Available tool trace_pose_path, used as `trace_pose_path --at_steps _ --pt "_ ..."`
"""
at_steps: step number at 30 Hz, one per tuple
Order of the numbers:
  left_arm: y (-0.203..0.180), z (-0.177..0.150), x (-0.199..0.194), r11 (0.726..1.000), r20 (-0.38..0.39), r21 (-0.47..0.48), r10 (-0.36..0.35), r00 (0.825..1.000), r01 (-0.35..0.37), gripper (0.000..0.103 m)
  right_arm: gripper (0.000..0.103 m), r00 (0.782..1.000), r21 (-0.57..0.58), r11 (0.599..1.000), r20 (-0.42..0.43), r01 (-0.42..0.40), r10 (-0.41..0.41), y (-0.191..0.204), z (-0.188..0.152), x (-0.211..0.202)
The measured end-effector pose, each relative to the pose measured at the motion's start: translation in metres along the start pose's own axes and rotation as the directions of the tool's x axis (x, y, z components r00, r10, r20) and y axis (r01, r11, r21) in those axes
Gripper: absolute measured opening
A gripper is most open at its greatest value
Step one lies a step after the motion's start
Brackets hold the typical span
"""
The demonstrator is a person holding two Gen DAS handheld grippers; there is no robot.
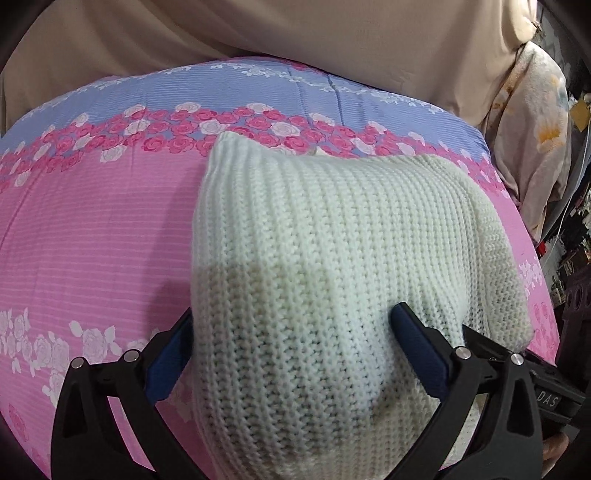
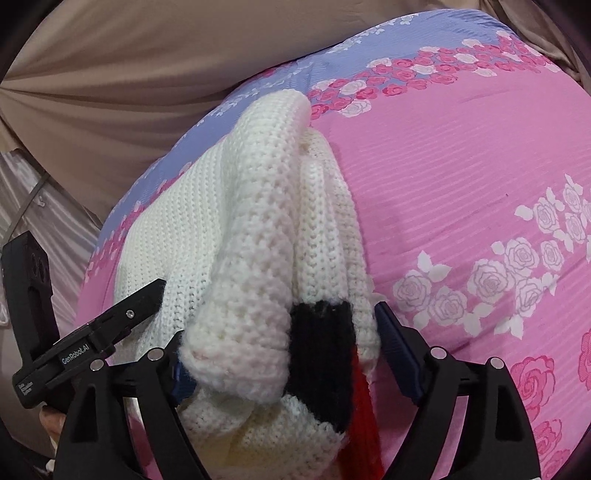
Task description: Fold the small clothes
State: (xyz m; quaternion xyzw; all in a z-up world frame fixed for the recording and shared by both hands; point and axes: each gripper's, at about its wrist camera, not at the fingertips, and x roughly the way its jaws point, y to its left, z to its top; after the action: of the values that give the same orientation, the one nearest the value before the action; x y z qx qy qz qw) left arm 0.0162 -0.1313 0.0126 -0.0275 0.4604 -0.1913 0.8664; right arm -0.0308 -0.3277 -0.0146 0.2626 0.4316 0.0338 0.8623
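Note:
A cream knitted sweater (image 1: 332, 236) lies folded over on a pink and blue rose-print bedspread (image 1: 92, 229). My left gripper (image 1: 291, 332) has its jaws around a thick bunch of the sweater's near edge, pressing into the knit. In the right wrist view the sweater (image 2: 258, 221) shows a black patch (image 2: 321, 350) and a red stripe (image 2: 364, 417) near the hem. My right gripper (image 2: 280, 354) is clamped on that bunched hem, between its blue pads. The left gripper (image 2: 144, 295) also shows in the right wrist view, at the lower left, on the knit.
The bedspread (image 2: 461, 177) fills most of both views. A beige curtain (image 1: 295, 33) hangs behind the bed. A floral cloth (image 1: 535, 140) and cluttered shelves (image 1: 569, 240) stand at the right edge of the left wrist view.

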Motion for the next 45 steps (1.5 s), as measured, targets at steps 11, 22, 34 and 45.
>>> trace_pose_path --at_steps 11,22,34,45 --pt "0.002 0.002 0.016 0.998 -0.042 -0.037 -0.059 0.997 0.057 0.098 0.083 1.0 -0.019 1.0 0.001 0.01 -0.01 0.007 0.007 0.006" --pt "-0.006 0.007 -0.008 0.996 -0.017 0.018 -0.089 0.996 0.089 0.058 0.046 1.0 -0.03 1.0 0.024 -0.008 0.009 0.025 0.009 -0.009" --pt "-0.041 0.034 -0.14 0.92 0.191 0.26 -0.347 0.918 0.294 0.041 0.041 0.919 -0.184 0.983 0.386 -0.001 0.073 0.09 -0.001 -0.15" --pt "-0.017 0.067 -0.325 0.861 0.609 0.482 -0.462 0.644 0.162 0.043 0.043 0.636 -0.511 0.858 0.677 0.046 0.369 0.224 0.027 -0.268"
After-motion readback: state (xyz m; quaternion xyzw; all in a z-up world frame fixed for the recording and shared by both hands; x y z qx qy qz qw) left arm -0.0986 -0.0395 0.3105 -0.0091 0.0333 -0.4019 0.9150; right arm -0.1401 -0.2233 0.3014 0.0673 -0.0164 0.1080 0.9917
